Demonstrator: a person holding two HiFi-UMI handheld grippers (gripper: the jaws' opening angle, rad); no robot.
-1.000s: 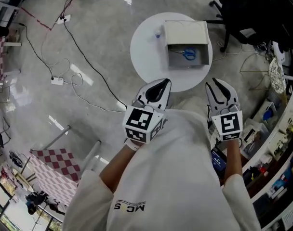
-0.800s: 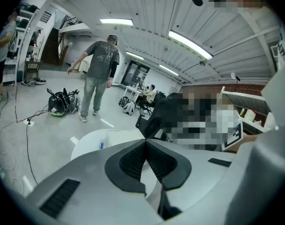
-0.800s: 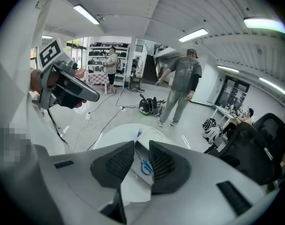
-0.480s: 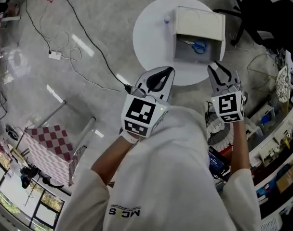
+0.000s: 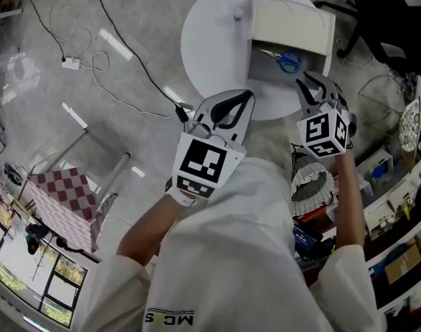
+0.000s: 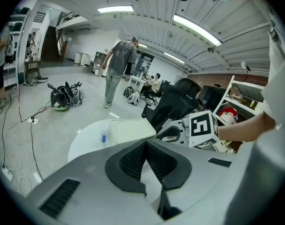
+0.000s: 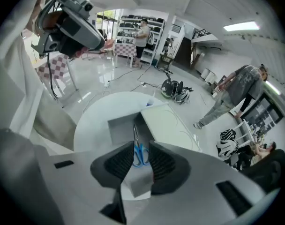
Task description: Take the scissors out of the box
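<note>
A white box [image 5: 320, 39] with its lid up stands on a round white table [image 5: 210, 43]. Blue-handled scissors [image 5: 287, 61] lie inside it. My right gripper [image 5: 316, 83] hangs open at the box's front edge, just short of the scissors. Its own view shows the scissors [image 7: 141, 154] in the gap of the right gripper [image 7: 140, 149], above the box [image 7: 118, 128], not held. My left gripper [image 5: 244, 97] is shut and empty at the table's near edge, left of the box. In its own view the left gripper [image 6: 145, 143] points at the box lid [image 6: 128, 130].
A small blue-capped bottle [image 5: 238, 16] stands left of the box. Around the table are a black office chair [image 5: 394, 9], floor cables [image 5: 93, 54], a checkered seat [image 5: 61, 199], a white basket [image 5: 311, 189] and cluttered shelves [image 5: 397, 206]. A person [image 6: 116, 69] stands beyond.
Both grippers have moved forward toward the table. The right gripper has reached the box's front edge, and the table and box sit closer in the head view.
</note>
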